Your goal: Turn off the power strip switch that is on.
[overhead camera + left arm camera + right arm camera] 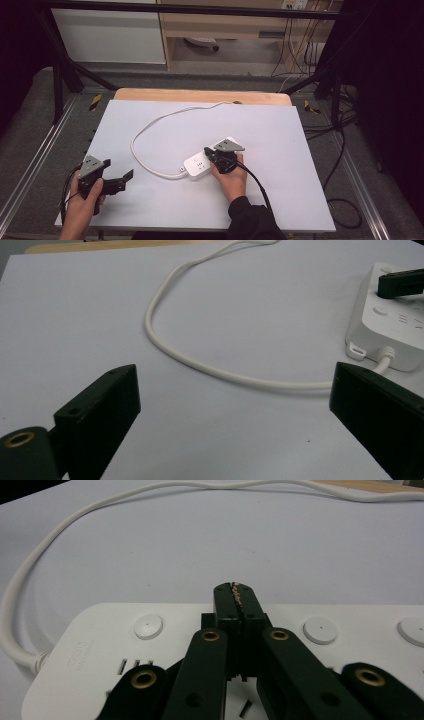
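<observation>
So the biggest thing here is the pale grey rectangular board (pixel 165 200) laid over the light wooden tabletop (pixel 200 95), and the flat white plastic power strip (pixel 197 166) sits roughly in the middle of that board, slightly toward the person's right. Its long axis runs diagonally: the cord end points to the near left, the other end to the far right. The thick white round cord (pixel 145 131) leaves that near-left end, swings out in a wide loop to the left of the strip, then heads off over the far edge of the board. Nothing else lies around the strip, so the loop of cord is the only thing in the way on that side.

The right gripper (pixel 235 592) is over the top face of the strip with its black jaws pressed fully together, nothing between them; whether the tips actually touch the strip I can't tell. The left gripper (pixel 125 176) hangs well to the left of the strip, near the board's left edge, jaws wide apart and holding nothing.

The right gripper view gives you the small round white buttons (pixel 148 627) and socket slots on the strip. The left gripper view gives you the little port on the cord end, right beside where the cord comes out.
</observation>
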The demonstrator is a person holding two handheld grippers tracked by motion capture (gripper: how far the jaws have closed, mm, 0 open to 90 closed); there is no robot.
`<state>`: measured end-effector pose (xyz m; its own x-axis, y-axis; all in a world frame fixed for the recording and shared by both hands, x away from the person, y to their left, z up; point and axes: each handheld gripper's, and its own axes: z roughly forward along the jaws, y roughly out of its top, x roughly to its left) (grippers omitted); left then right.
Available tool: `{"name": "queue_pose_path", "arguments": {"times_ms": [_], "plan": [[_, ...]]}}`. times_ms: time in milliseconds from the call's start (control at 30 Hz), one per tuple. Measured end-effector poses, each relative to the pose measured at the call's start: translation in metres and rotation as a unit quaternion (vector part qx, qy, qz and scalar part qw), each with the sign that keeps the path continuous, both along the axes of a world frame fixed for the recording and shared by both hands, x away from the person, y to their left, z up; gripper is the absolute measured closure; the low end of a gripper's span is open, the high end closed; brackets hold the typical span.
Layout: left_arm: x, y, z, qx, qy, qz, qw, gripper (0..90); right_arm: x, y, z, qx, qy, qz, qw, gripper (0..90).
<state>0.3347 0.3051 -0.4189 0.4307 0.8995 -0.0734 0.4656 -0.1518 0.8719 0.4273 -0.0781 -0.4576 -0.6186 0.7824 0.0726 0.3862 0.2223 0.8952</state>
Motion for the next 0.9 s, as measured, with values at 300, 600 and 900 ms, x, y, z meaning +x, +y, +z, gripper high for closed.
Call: {"name": "queue_pose_path", "arguments": {"times_ms": [300,600,900], "plan": [[0.0006,0.0,-0.0006,0.0,0.002,0.0,1.0,5.9,-0.0003,0.0,0.0,0.0,0.0,0.0,1.0,90.0],[0.0012,0.0005,-0.0012,0.004,0.004,-0.001,1.0,5.9,0.0,-0.0005,0.0003,0.002,0.001,0.001,1.0,90.0],[0.0023,0.001,-0.0026,0.005,0.007,0.002,1.0,5.9,-0.0016,-0.0015,0.0025,-0.007,0.005,0.015,0.9998,90.0]]}}
